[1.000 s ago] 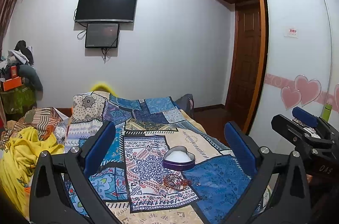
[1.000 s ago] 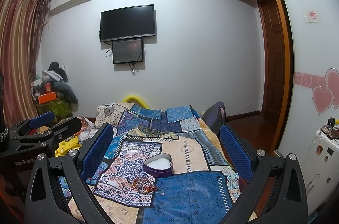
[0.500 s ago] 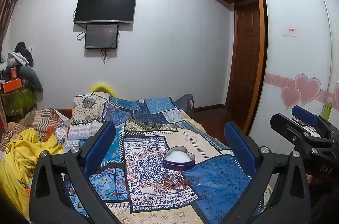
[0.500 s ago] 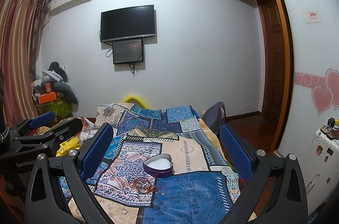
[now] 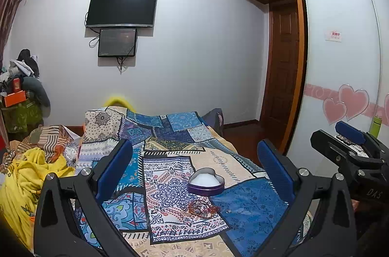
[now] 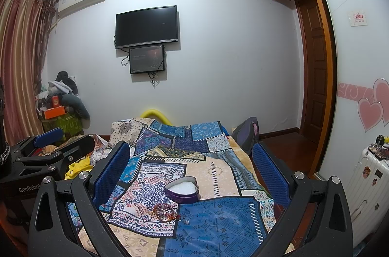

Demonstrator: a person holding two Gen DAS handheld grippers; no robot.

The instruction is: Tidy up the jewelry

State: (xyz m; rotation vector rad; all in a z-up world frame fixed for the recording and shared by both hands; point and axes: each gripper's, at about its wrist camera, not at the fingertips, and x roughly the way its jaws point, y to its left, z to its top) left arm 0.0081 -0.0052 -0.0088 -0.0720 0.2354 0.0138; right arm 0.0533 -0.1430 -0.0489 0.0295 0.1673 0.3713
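A purple heart-shaped tin (image 5: 206, 182) with white lining lies open on the patchwork bedspread (image 5: 170, 159); it also shows in the right wrist view (image 6: 182, 189). A small heap of reddish bead jewelry (image 5: 201, 206) lies just in front of the tin, also in the right wrist view (image 6: 165, 210). My left gripper (image 5: 194, 172) is open and empty, held above the bed well short of the tin. My right gripper (image 6: 187, 169) is open and empty at about the same distance. Each gripper shows at the edge of the other's view.
A yellow blanket and striped cloth (image 5: 29, 174) are piled left of the bed. A wardrobe with heart decals (image 5: 340, 86) and a white suitcase (image 6: 364, 184) stand to the right. A TV (image 5: 121, 7) hangs on the far wall. A backpack (image 6: 245, 135) leans at the bed's far right.
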